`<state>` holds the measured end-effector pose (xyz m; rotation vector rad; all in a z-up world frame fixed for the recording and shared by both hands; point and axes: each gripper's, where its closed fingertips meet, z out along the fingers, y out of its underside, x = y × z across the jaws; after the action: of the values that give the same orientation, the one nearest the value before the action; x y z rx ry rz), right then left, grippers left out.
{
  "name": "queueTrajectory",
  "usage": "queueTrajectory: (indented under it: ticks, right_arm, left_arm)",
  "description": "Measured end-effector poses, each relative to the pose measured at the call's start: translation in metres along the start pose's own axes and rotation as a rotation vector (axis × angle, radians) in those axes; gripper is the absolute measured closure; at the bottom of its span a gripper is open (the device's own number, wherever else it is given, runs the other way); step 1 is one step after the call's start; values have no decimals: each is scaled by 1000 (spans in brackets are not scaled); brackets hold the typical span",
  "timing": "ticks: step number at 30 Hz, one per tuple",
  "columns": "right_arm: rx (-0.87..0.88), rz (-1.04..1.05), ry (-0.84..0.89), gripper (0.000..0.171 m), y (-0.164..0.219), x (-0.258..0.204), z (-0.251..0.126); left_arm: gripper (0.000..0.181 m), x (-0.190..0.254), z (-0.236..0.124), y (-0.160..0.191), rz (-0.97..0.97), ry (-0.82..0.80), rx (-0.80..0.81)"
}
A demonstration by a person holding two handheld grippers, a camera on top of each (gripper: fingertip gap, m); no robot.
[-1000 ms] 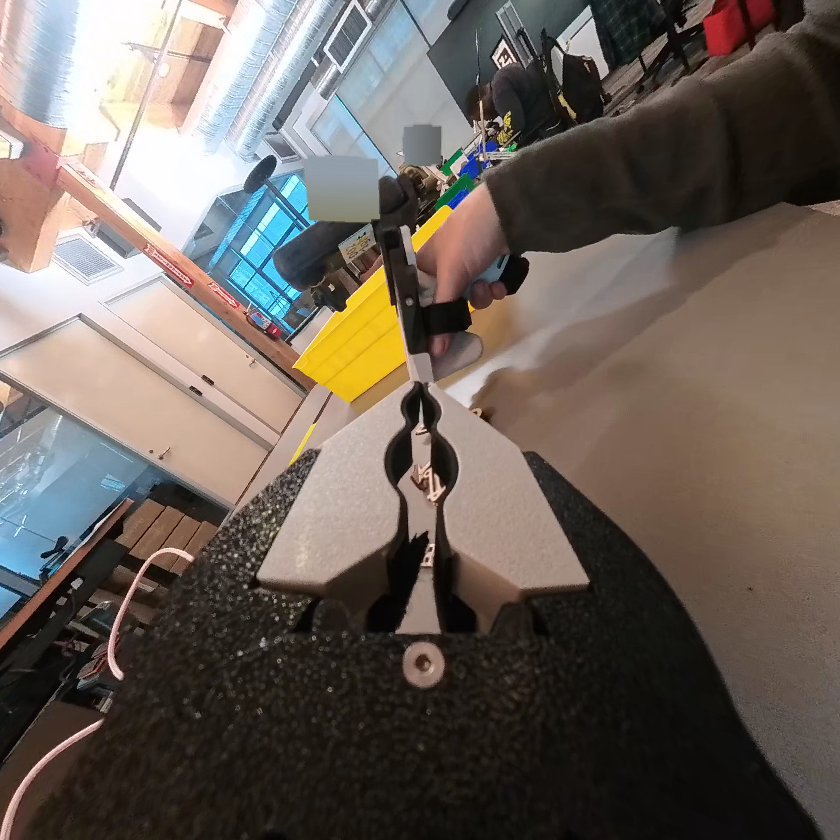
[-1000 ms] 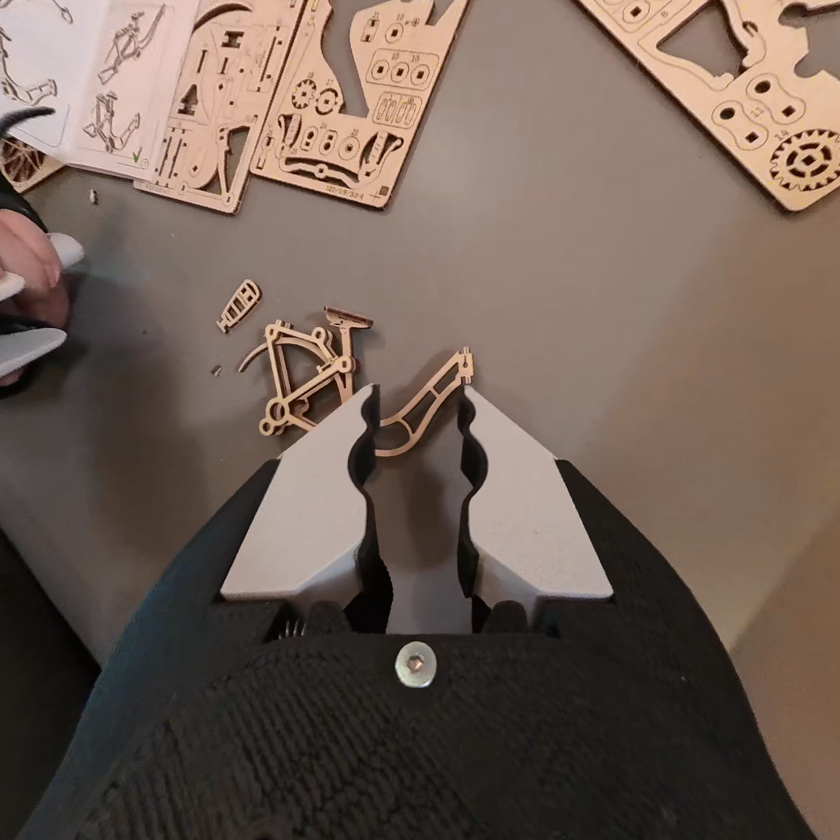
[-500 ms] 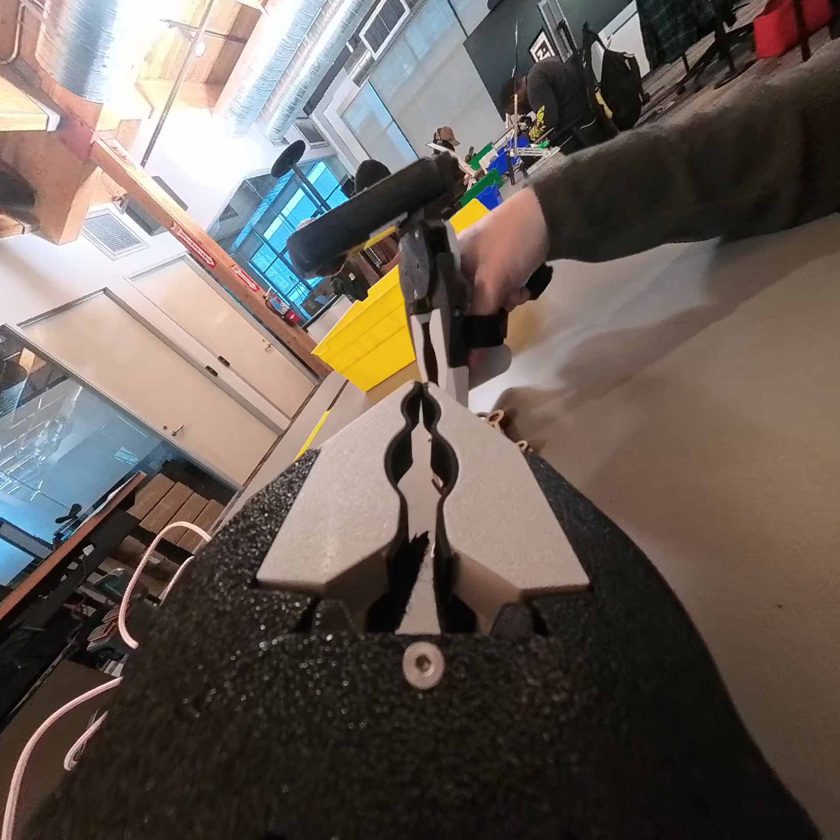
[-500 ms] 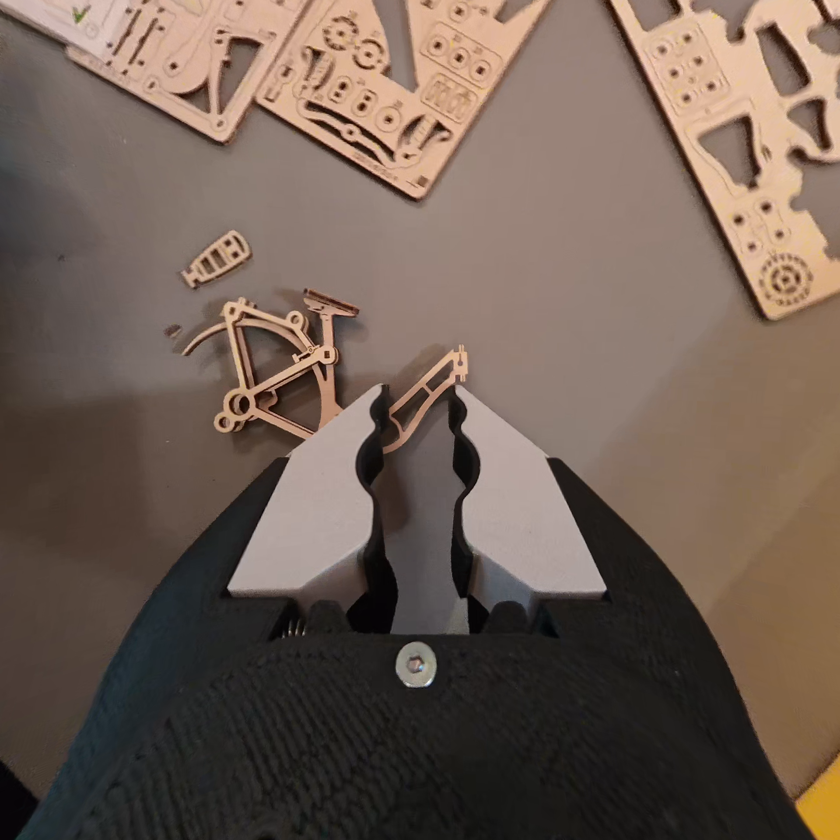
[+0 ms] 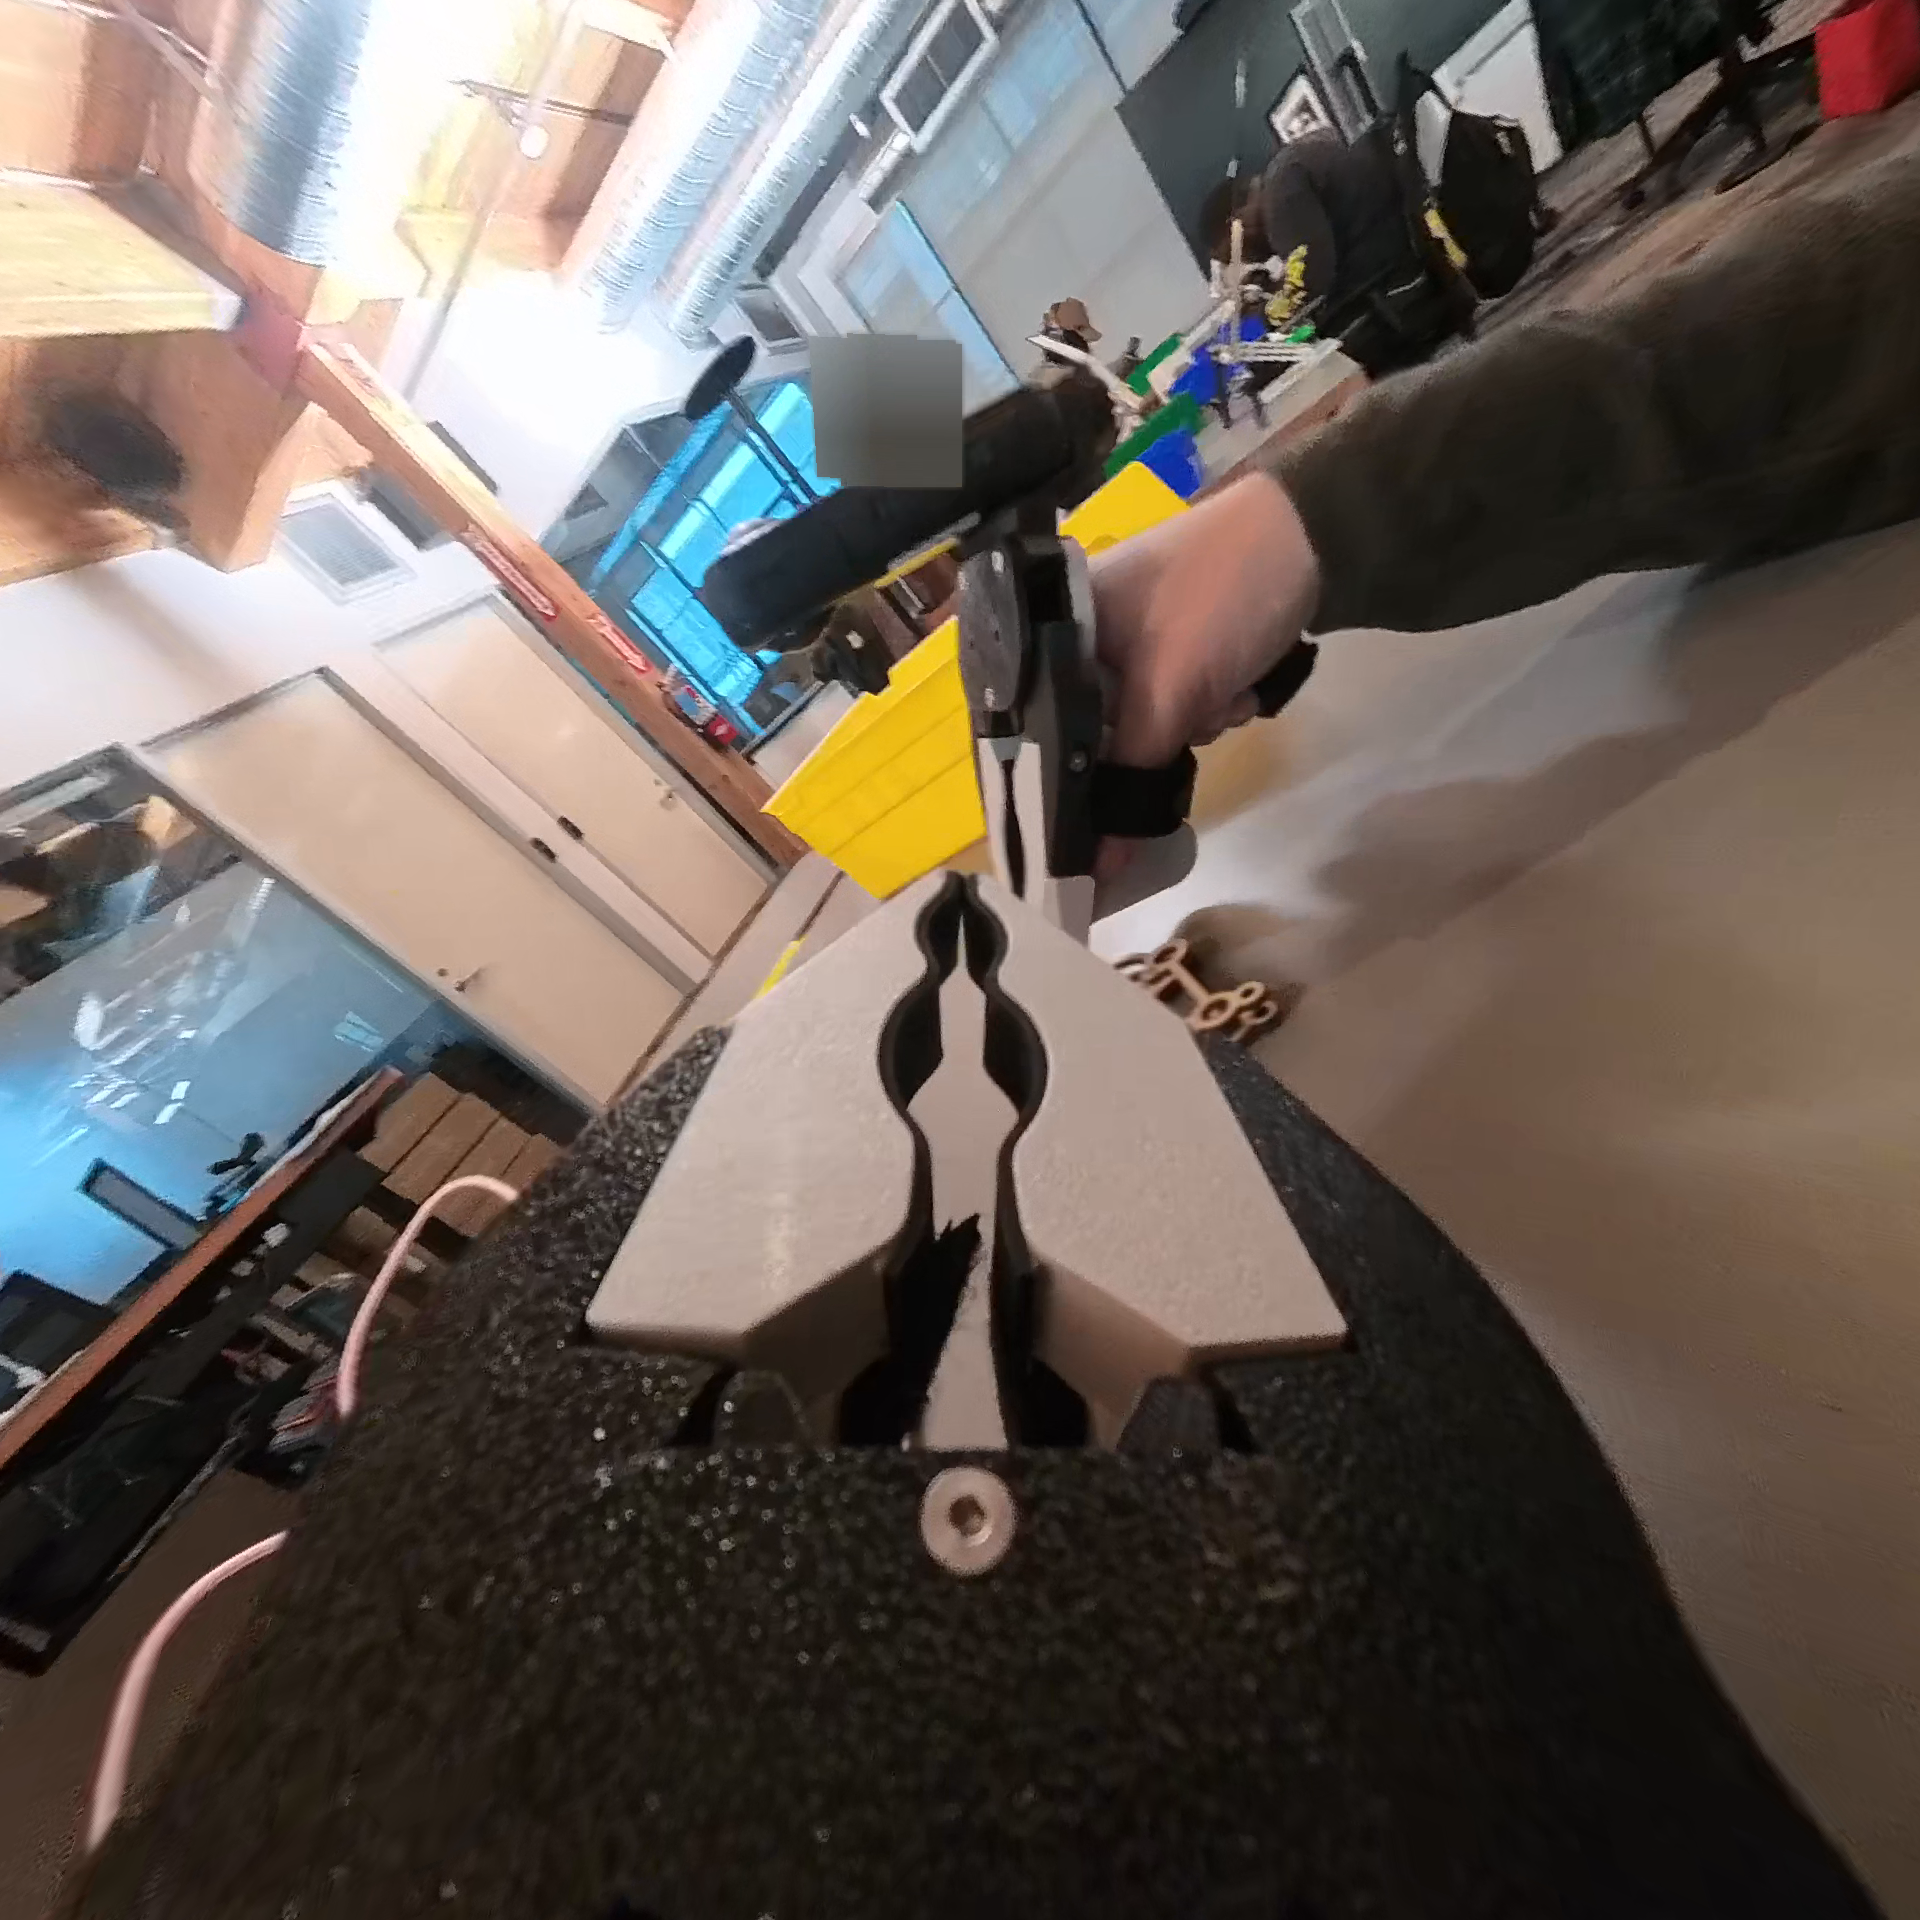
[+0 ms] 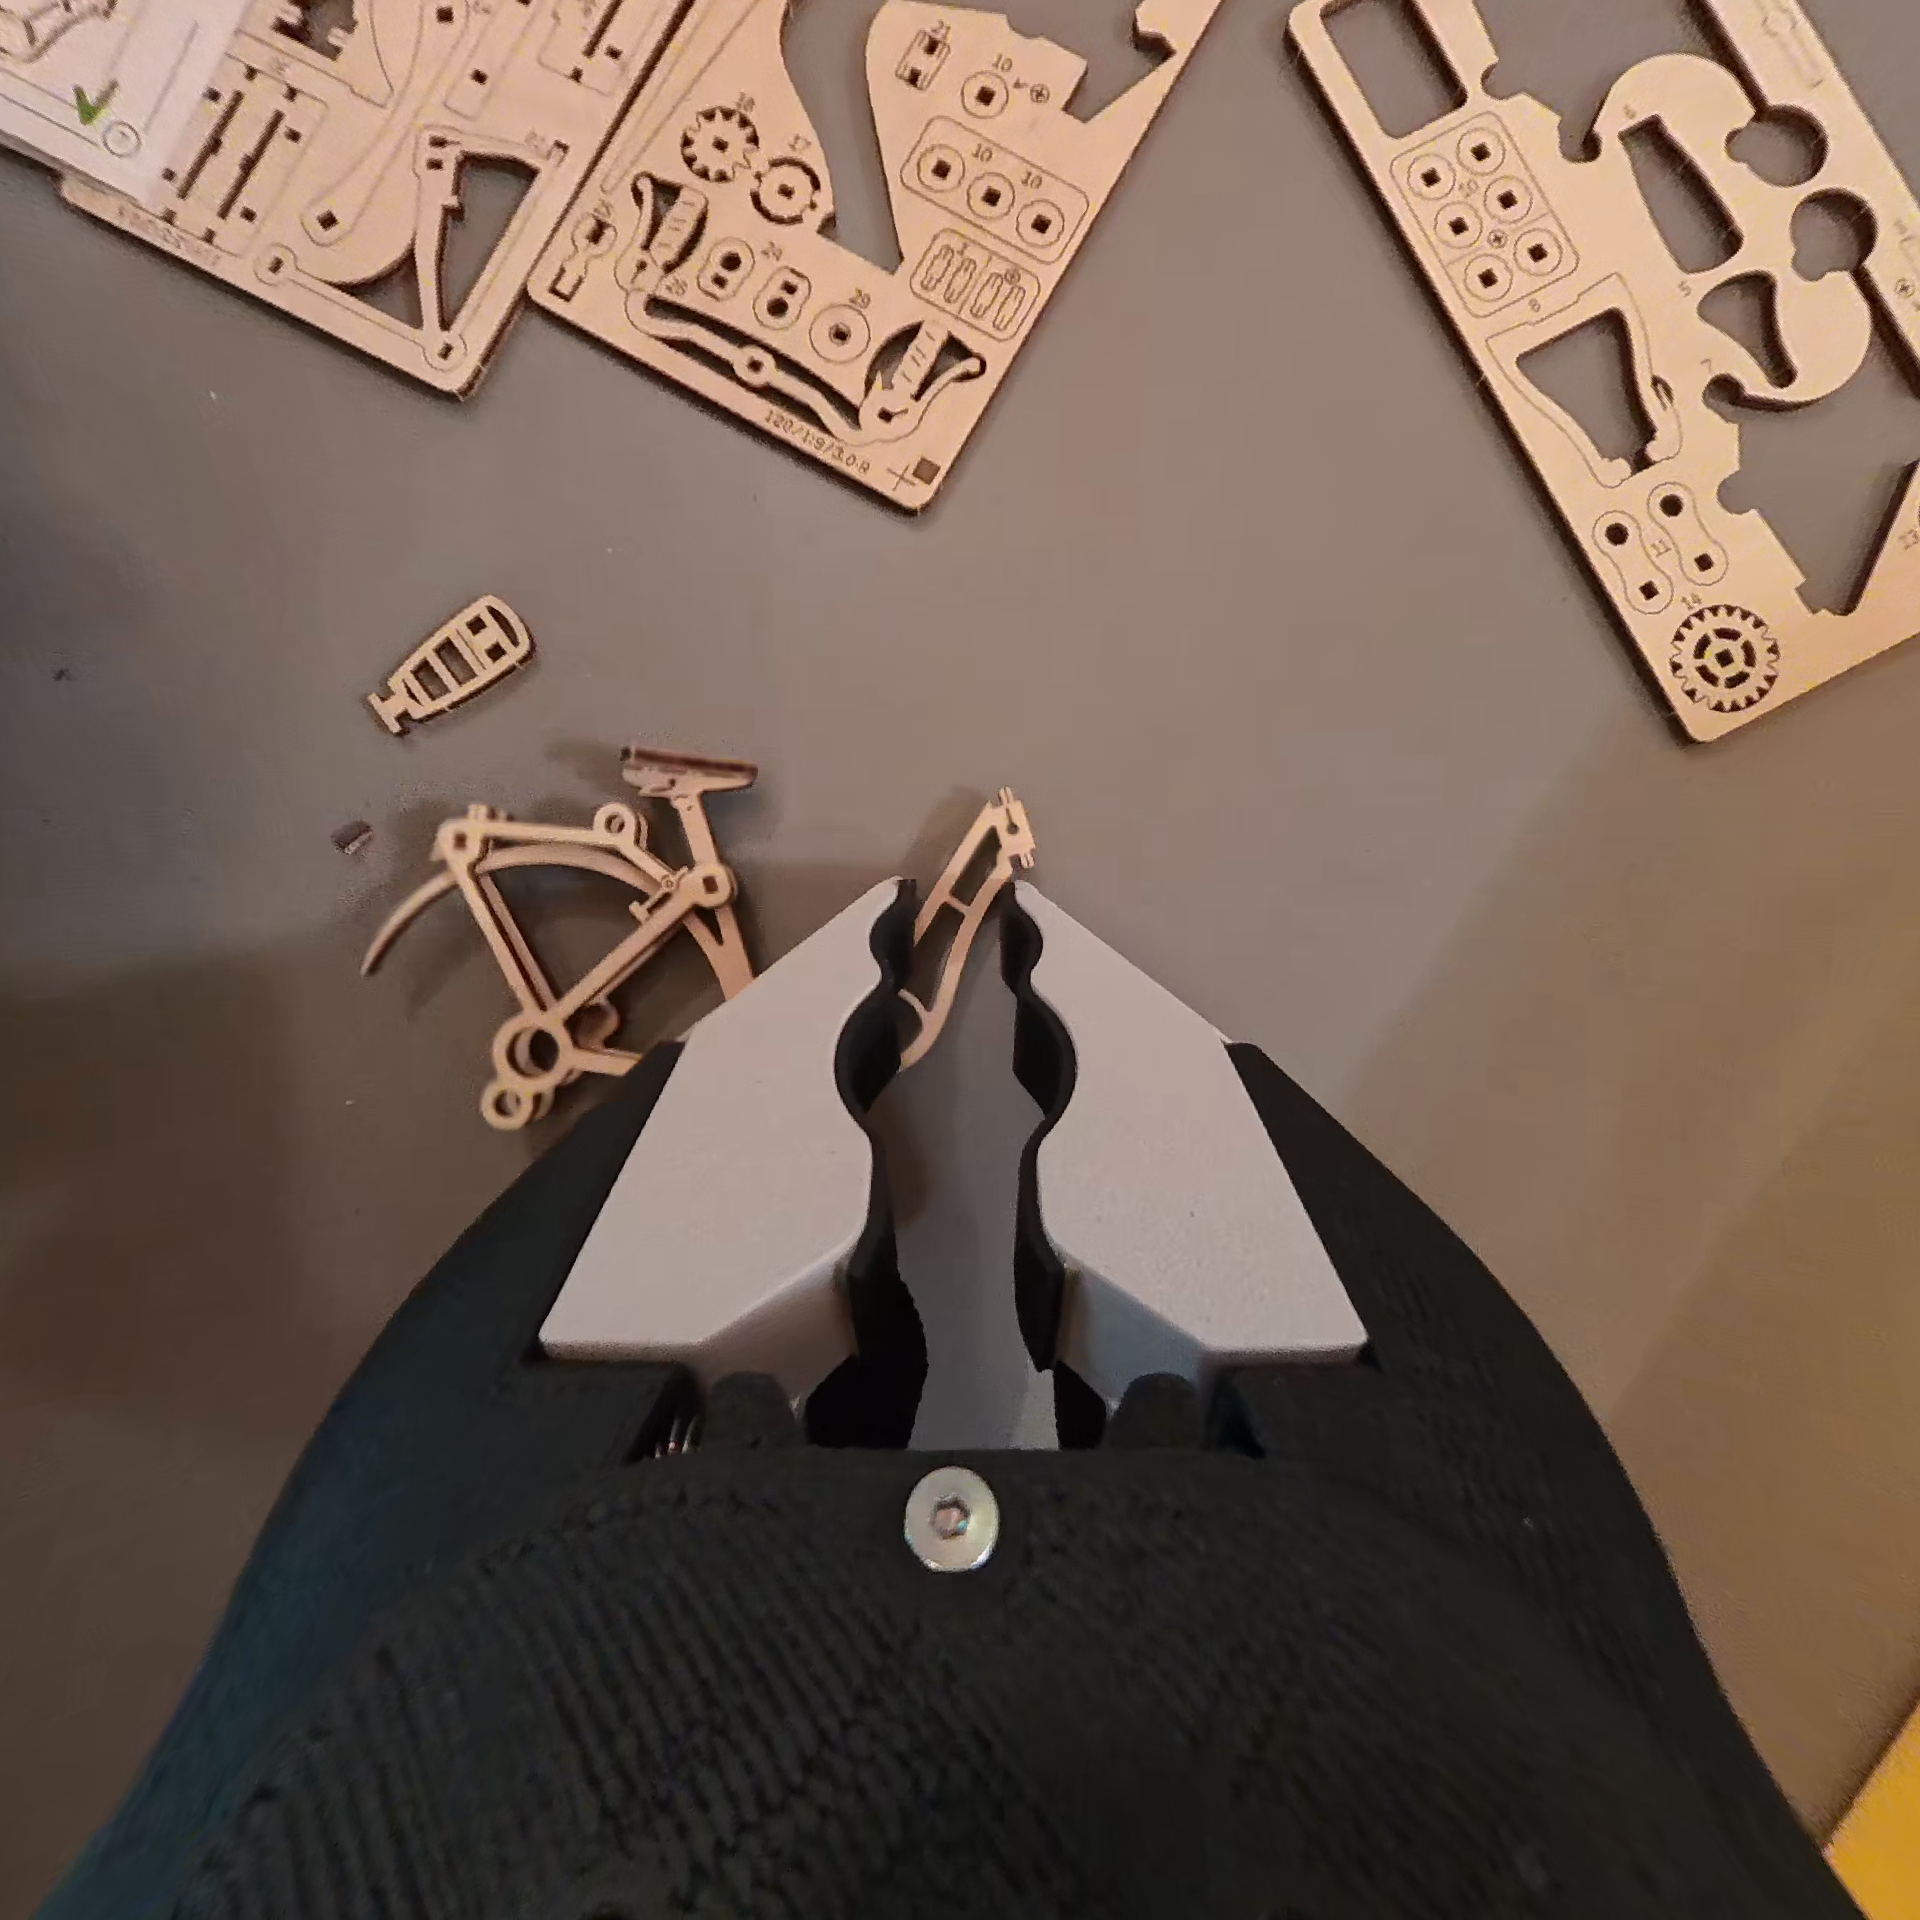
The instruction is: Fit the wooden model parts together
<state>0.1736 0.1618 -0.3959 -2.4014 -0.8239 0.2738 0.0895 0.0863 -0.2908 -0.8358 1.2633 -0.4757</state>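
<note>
In the right wrist view a small wooden bicycle frame (image 6: 582,966) with a saddle lies flat on the grey table. A curved wooden fork piece (image 6: 971,883) lies just right of it, between the fingertips of my right gripper (image 6: 958,894). The jaws stand narrowly open around it; the piece touches the left finger (image 6: 769,1091) and a gap shows at the right one. My left gripper (image 5: 961,894) is shut and empty, held low over the table. Ahead of it a hand holds the right gripper (image 5: 1039,883) tip-down by the frame (image 5: 1205,997).
A small loose wooden piece (image 6: 452,665) lies beyond the frame. Laser-cut part sheets lie at the back left (image 6: 312,156), back middle (image 6: 831,260) and right (image 6: 1662,364). A yellow bin (image 5: 894,769) stands at the table's far edge. People work at tables behind. About 15 centimeters separates my left fingertips from my right.
My right gripper has moved forward over the fork piece and its jaws have narrowed around it. My left gripper has stayed shut while its view swung slightly.
</note>
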Motion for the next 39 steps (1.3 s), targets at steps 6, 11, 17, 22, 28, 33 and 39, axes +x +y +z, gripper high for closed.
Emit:
queueTrajectory:
  ticks: [6, 11, 17, 22, 28, 33, 39]
  right_arm:
    - [51, -40, -6, 159, -7, 3, 0]
    - [211, -116, -11, 161, -31, -3, -13]
    - [382, -215, 29, 162, -55, -9, -35]
    - [428, -187, 53, 162, -60, -5, -45]
    - [460, -161, 67, 163, -64, -1, -51]
    - [467, -163, 66, 163, -64, -3, -52]
    - [481, -177, 65, 163, -66, -5, -54]
  left_arm:
    - [181, -22, -6, 0, -41, -118, 11]
    - [135, -34, -3, -2, -243, -171, -13]
    - [79, -13, 28, 30, -684, -18, -251]
    - [106, 12, 41, 51, -847, 100, -375]
    - [129, 28, 51, 59, -894, 188, -438]
    - [141, 36, 58, 65, -804, 211, -498]
    - [161, 36, 60, 66, -711, 210, -520]
